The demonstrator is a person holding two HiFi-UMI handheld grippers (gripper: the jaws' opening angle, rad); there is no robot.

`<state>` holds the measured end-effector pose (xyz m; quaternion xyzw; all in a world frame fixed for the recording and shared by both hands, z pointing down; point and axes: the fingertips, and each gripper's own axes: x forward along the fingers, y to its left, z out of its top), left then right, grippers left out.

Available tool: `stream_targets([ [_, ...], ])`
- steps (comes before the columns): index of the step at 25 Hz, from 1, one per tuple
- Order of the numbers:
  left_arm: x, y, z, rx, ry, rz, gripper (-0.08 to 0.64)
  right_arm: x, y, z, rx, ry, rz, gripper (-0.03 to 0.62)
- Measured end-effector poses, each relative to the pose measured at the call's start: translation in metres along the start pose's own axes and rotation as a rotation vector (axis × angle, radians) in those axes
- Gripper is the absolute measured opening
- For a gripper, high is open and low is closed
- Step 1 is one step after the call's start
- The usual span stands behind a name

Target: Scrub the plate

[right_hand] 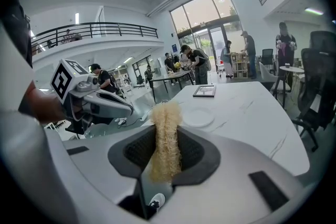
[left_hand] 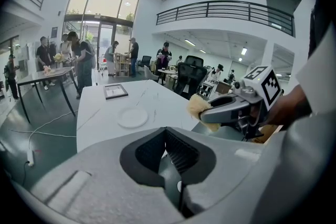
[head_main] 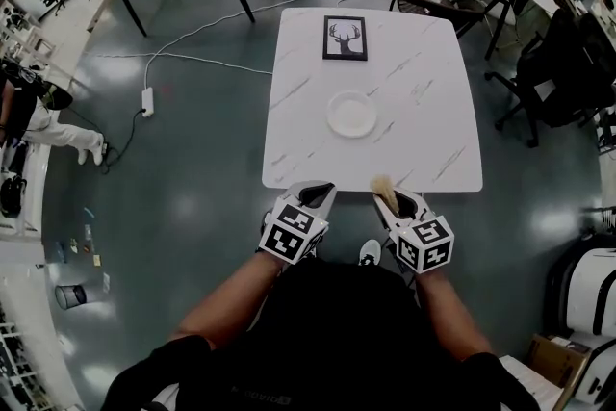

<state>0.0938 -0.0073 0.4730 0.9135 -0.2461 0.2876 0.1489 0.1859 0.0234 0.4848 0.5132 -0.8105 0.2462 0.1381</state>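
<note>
Here the right gripper (head_main: pixel 395 200) pinches a fibrous scrubber (right_hand: pixel 166 136) in its fingers; the left gripper (head_main: pixel 317 196) has its fingers pressed together, empty; the plate (head_main: pixel 351 114) lies on the desk (head_main: pixel 428 63)

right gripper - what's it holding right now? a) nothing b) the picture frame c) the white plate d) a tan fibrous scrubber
D: in the right gripper view, the right gripper has its jaws shut on the tan fibrous scrubber, while the white plate lies apart on the table.

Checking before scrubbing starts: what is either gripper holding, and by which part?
Right gripper pinches a loofah by its lower end; left gripper holds nothing.
</note>
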Motion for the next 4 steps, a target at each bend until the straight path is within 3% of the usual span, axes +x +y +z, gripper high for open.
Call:
stream_targets([
  [4,-0.0031,-0.0061,0.0021,-0.003,0.008,-0.017,0.008,-0.0012,-0.0006,-0.0036,0.004,-0.001,-0.006,0.112],
])
